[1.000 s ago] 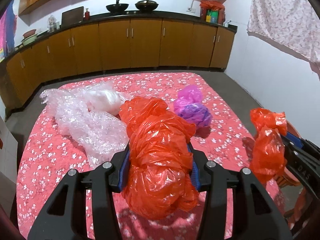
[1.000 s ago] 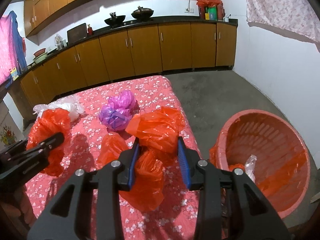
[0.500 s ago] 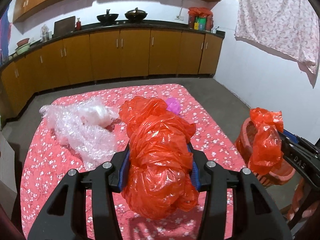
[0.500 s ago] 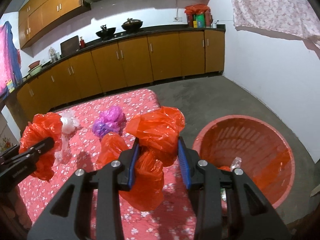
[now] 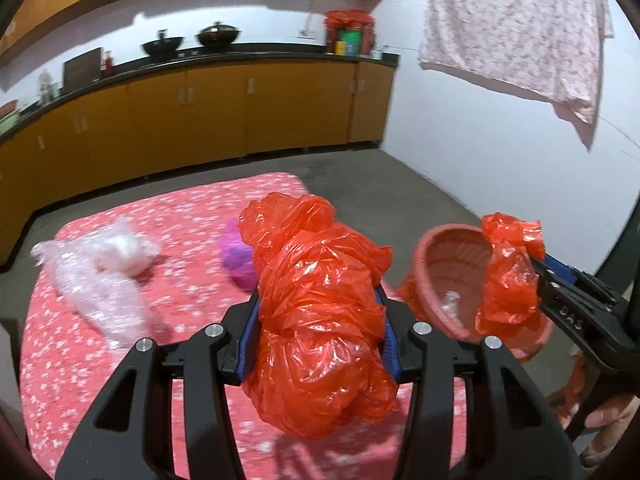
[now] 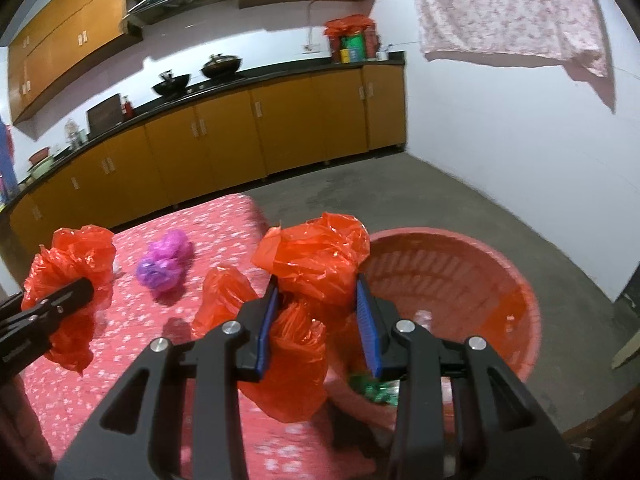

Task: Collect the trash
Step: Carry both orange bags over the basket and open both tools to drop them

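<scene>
Clear plastic wrap (image 5: 96,284) lies crumpled at the left of the red flowered cloth (image 5: 52,368), blurred in the left wrist view, so whether it is one piece or several I cannot tell. Next along, a purple bag (image 6: 164,266) sits on the cloth, untouched.

Then comes the left gripper (image 5: 318,336), clenched on a big orange bag (image 5: 320,320) that bulges above and below the blue pads. To its right the right gripper (image 6: 316,320) pinches a smaller orange bag (image 6: 316,264) at its waist, a tail of film hanging down over the cloth's edge. Farthest right stands the red basket (image 6: 516,280) on the floor, just beside the cloth, with a few scraps inside; the right gripper's bag hangs near its rim, the left one's is held over the cloth.

Judging by the look, these bags are light, soft and slippery: thin film that collapses under the pads and springs back when let go. Squeezing the bunched middle, as both grippers do, seems safest; a loose flap would likely slide out. The wrap and the purple bag should take the same treatment, gathered at the thickest wad.
</scene>
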{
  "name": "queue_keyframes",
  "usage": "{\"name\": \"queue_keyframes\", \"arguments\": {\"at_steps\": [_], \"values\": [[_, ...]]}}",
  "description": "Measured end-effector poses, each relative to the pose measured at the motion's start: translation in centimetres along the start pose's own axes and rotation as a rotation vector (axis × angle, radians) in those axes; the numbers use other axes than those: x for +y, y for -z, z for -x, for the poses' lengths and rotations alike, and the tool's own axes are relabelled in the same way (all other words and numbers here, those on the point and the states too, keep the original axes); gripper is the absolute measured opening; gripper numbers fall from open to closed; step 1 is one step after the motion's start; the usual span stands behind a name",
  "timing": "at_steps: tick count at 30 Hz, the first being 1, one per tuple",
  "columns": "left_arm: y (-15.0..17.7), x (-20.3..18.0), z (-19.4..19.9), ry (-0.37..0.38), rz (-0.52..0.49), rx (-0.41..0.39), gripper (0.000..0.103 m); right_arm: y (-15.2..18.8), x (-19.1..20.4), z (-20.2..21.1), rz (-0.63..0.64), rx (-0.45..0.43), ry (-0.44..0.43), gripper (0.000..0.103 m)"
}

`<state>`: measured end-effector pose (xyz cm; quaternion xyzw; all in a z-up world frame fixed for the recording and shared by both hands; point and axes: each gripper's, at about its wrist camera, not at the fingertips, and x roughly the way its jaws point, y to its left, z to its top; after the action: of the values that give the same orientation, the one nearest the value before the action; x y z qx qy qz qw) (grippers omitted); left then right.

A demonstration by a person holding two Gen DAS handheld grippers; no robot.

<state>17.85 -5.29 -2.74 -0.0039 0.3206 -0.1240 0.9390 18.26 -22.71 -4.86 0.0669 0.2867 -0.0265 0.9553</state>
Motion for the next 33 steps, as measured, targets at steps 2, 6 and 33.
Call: {"name": "queue_keyframes", "arguments": {"at_steps": [2,6,33], "values": [[-0.3,-1.4,-0.3,0.036,-0.019,0.002,0.049,-0.2,-1.8,0.4,-0.01,-0.014,0.035,0.036],[-0.7,-4.7,-1.4,0.106,-0.065,0.013,0.049,-0.5,-5.0,0.9,-0.053,-0.024,0.087,0.036],[-1.1,-14.9,-10.3,0.294,-0.214,0.129,0.049,-0.7,-12.6,-3.0,-0.143,0.008,0.176,0.036]]}}
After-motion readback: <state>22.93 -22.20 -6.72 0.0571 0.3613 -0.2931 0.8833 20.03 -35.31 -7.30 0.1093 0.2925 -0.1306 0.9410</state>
